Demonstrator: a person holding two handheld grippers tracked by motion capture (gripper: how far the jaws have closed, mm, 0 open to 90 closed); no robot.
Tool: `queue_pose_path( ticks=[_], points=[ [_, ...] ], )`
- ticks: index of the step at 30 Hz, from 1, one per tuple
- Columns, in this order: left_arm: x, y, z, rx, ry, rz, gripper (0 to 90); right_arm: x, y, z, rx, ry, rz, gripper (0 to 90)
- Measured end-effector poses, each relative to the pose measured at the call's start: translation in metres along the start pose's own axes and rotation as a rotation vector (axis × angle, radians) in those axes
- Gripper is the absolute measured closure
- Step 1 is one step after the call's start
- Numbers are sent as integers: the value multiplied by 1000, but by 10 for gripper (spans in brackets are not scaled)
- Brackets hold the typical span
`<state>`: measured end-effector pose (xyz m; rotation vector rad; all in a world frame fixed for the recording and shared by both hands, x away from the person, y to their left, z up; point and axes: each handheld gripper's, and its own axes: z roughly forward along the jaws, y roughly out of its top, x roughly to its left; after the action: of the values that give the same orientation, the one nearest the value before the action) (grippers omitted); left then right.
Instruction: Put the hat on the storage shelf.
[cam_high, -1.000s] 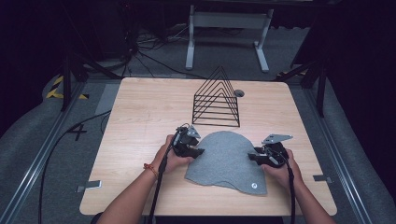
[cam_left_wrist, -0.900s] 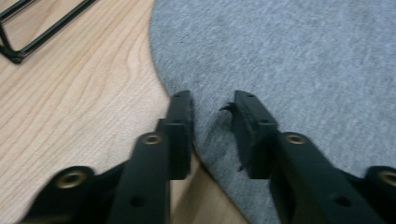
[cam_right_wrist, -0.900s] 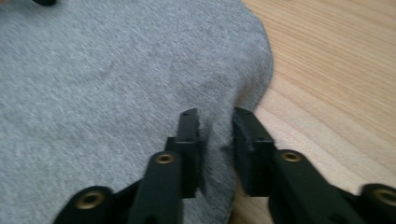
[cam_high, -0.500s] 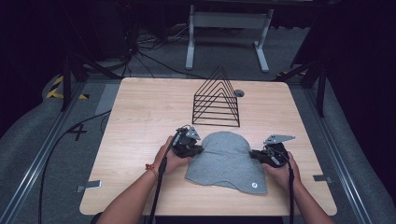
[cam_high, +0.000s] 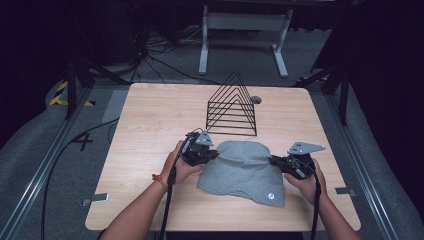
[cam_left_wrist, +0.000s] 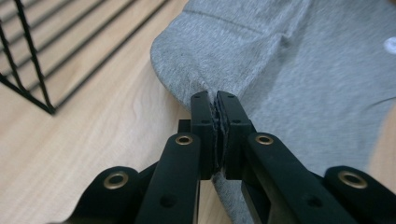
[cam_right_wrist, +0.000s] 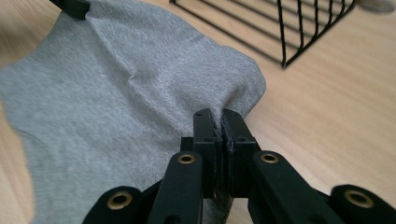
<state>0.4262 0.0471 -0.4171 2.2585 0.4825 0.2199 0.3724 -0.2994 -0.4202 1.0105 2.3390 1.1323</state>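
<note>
A grey knit cloth with a small white round mark lies on the wooden table, near its front. My left gripper is shut on the cloth's left edge; in the left gripper view the jaws pinch a fold of the cloth. On the opposite edge my right gripper is shut too. The right gripper view shows its jaws clamped on the rounded corner of the cloth. The pinched edges are puckered and raised slightly off the table.
A black wire rack of triangular frames stands just behind the cloth, also seen as the rack and the rack. A small grey disc lies behind it. Bare wood spreads left of the rack.
Both grippers have risen a little with the cloth's edges pinched in them. The cloth's two sides have lifted and drawn slightly inward.
</note>
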Motion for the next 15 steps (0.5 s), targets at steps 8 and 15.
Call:
queue_pose_path(
  ticks=[8, 15],
  points=[
    [-3, 48, -43, -70, 19, 84, 867, 5, 36, -38, -124, -33, -48, 858],
    [-2, 94, -84, -158, 70, 135, 867, 2, 85, -68, -236, -53, -82, 858]
  ],
)
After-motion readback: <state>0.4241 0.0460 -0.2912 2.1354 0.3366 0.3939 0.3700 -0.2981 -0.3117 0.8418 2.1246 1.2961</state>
